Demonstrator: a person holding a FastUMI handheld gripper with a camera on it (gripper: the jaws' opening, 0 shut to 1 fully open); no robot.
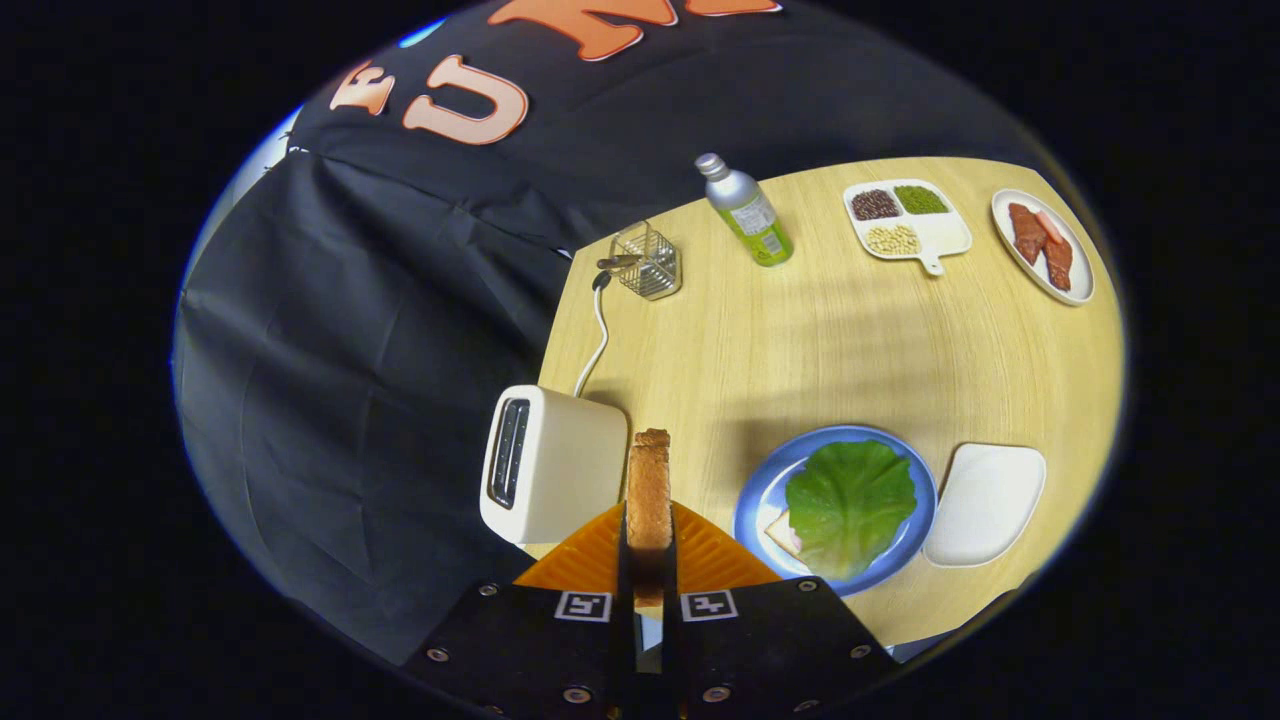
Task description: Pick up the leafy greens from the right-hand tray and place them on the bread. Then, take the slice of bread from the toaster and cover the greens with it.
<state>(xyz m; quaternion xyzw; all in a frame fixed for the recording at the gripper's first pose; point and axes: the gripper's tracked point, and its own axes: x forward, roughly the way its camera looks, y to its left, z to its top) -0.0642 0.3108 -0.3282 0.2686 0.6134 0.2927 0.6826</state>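
1. The gripper [649,545] is closed on a slice of toasted brown bread [649,500], seen edge-on and standing upright between the two fingers, both of which press on its sides.
2. The held slice hangs above the pale wooden tabletop [820,350], between a cream-white two-slot toaster [550,475] on one side and a round blue plate [760,490] on the other.
3. A white cord [598,335] runs from behind the toaster toward the table's far edge.
4. On the blue plate a broad, ruffled green lettuce leaf [850,500] lies flat, covering most of a pale slice of bread [783,530], of which one corner shows from under the leaf.
5. Just beside the blue plate, on its side away from the toaster, sits a white rounded-square tray [985,505].
6. Farther across the table stand a small wire-mesh basket [648,262], a silver metal bottle with a green label [745,212], a white divided dish holding dark, green and pale grains [905,222], and a white oval plate with reddish-brown pieces of meat [1042,245].
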